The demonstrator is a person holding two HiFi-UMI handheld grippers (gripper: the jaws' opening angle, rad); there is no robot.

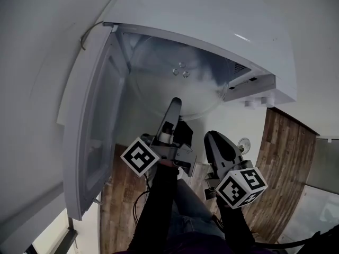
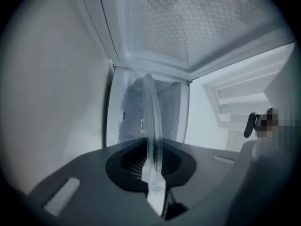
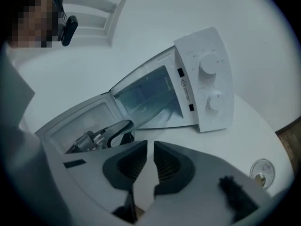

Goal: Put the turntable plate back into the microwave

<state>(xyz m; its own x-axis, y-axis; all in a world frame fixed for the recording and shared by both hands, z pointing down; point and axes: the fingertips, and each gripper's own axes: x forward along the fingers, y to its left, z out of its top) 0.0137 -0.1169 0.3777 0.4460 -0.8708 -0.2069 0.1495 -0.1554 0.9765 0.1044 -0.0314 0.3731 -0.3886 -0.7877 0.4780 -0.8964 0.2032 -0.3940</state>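
Observation:
The white microwave [image 1: 212,15] stands on a white table with its door [image 1: 98,120] swung wide to the left. The clear glass turntable plate [image 1: 180,83] lies partly inside the cavity. My left gripper [image 1: 175,103] is shut on the plate's near rim. In the left gripper view the plate [image 2: 151,121] runs edge-on between the pads of the left gripper [image 2: 151,161] toward the cavity [image 2: 131,117]. My right gripper [image 1: 212,139] hangs back at the lower right, apart from the plate. In the right gripper view the right gripper [image 3: 149,161] shows a narrow gap with nothing in it.
The microwave's control panel [image 3: 209,86] with two knobs is at its right side. A small round clear object [image 3: 261,171] lies near the table's edge, right of my right gripper. Wooden floor [image 1: 280,163] shows beyond the table [image 3: 244,41].

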